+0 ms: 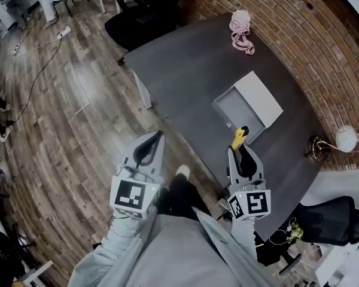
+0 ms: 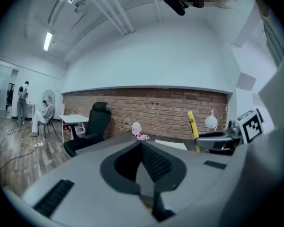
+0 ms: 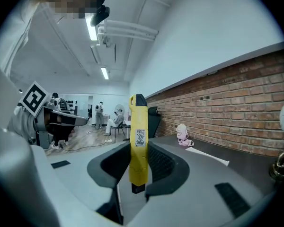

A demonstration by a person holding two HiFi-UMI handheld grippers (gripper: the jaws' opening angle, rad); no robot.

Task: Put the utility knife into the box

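**Figure.** Head view with both gripper views; items run from largest to smallest.

**Desk** (image 1: 179,70): 1 dark grey top set against a brick wall, carrying everything below.

**Box** (image 1: 236,112): 1 shallow grey box near the middle of the desk. Its white lid (image 1: 260,97) is thrown back on the far side, so the mouth faces up. The visible floor of the box is bare.

**Left gripper** (image 1: 155,139): held out over the wooden floor, off the desk's near edge and well apart from the box. Its own view shows the 2 jaws brought together tip to tip, with nothing between them.

**Right gripper** (image 1: 239,151): held at the desk's near edge, just short of the box. Its jaws are clamped on the utility knife.

**Utility knife** (image 3: 138,145): 1 yellow body with a black tip, gripped near its lower end. It stands along the jaws and juts past their tips toward the box. It touches neither desk nor box.

**Progress.** The grasp and lift look complete, since the knife is in the air and firmly pinched. What is left, by this reading, is the carry over the open mouth, the lowering, and the release. The box needs no opening.

**Count.** 1 desk, 1 box with 1 lid, 2 grippers, 1 utility knife. Also on the desk are 1 small pink object (image 1: 242,28) at the far corner and 1 globe lamp (image 1: 346,137) at the right edge.
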